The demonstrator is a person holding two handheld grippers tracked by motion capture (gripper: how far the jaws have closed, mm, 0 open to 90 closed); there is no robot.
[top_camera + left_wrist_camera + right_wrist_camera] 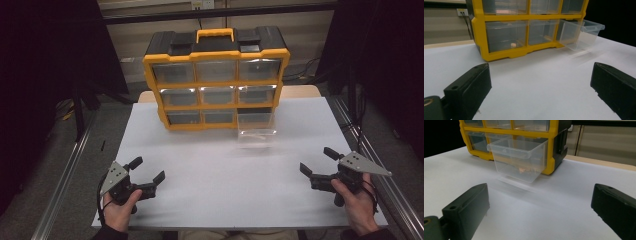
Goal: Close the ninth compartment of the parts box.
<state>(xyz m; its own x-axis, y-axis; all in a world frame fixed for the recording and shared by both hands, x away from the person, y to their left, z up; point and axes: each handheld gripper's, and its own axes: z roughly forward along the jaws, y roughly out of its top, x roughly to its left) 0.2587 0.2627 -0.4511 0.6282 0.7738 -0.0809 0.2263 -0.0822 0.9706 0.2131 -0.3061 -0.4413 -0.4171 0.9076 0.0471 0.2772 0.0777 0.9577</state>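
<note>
Item 1. Left gripper (148, 176): nearest the camera, low over the counter (220, 190), well short of the organiser and off toward its left end. Fingers (469, 87) wide, nothing between them.

Item 2. Right gripper (318, 162): same distance short of the organiser, off toward its right end. Fingers (466, 210) wide, empty.

Item 3. Organiser (216, 77): yellow and black drawer cabinet, three rows of three clear drawers, upright at the far middle of the counter, carry handle (215, 34) on top.

Item 4. Open drawer (256, 129): bottom row, right column of the organiser, pulled well out toward the person, front lip overhanging the counter. A small object (525, 170) lies inside; what it is cannot be told.

Handling note, a judgement: the drawer looks like the thing in hand. The right gripper is better placed. Approach square to the drawer front and keep the travel straight along its slot, since sideways force may jam it or shift the organiser. The left gripper can steady the organiser's frame.
</note>
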